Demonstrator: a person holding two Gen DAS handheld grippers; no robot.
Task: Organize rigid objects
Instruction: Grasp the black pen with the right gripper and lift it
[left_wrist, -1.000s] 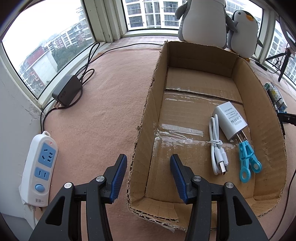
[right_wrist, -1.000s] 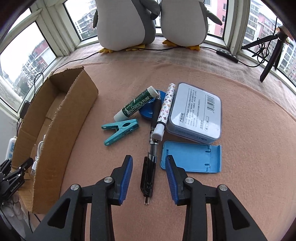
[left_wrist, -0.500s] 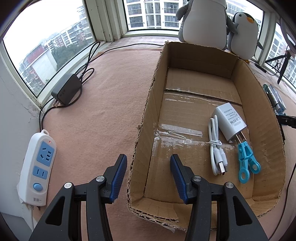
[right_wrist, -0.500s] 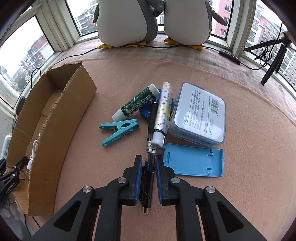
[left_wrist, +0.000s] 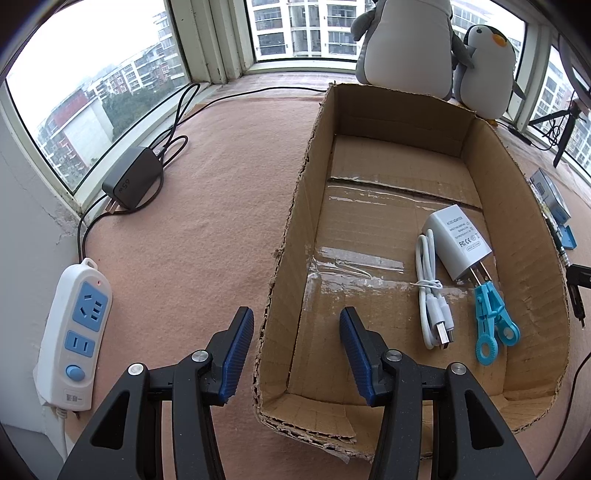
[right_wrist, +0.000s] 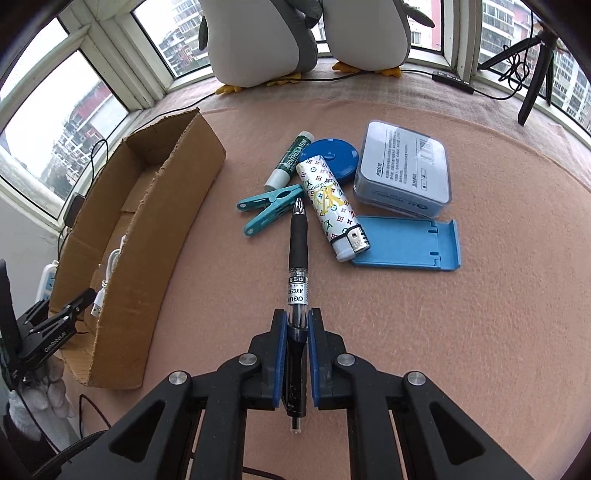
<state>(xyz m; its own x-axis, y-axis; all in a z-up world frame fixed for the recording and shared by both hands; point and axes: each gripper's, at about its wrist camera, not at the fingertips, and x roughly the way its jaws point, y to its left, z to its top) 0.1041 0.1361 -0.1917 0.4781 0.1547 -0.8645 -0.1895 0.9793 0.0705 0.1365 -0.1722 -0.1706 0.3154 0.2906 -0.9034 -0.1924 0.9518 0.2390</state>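
Pen (right_wrist: 297, 280) clamped near its clear rear barrel between the blue pads of the right tongs (right_wrist: 297, 334), tip pointing away toward the clutter, apparently lifted just off the pink worktop (right_wrist: 461, 332), though contact at the tip cannot be told. Judged light, stiff and smooth-sided, so likely to pivot or slide in a narrow pinch; a hold nearer the black rubber grip would probably sit steadier. Left tongs (left_wrist: 295, 354) wide apart and holding nothing, straddling the near-left wall of the cardboard box (left_wrist: 291, 236). Inside that box, toward its right side: a white USB cable (left_wrist: 430, 291), a white charger (left_wrist: 458, 242) and a blue clothespin (left_wrist: 491, 325). Just beyond the pen tip, a teal clothespin (right_wrist: 269, 208); beside it a patterned lighter (right_wrist: 330, 206) with its head touching a flat blue phone stand (right_wrist: 406, 245). Farther on, a green lip balm (right_wrist: 290, 158) and a round blue case (right_wrist: 332, 157) partly under the lighter, then a clear-lidded box (right_wrist: 404, 168). Farthest back, two plush penguins (right_wrist: 258, 37) at the window. Next move judged to call for carrying the pen left over the box wall.
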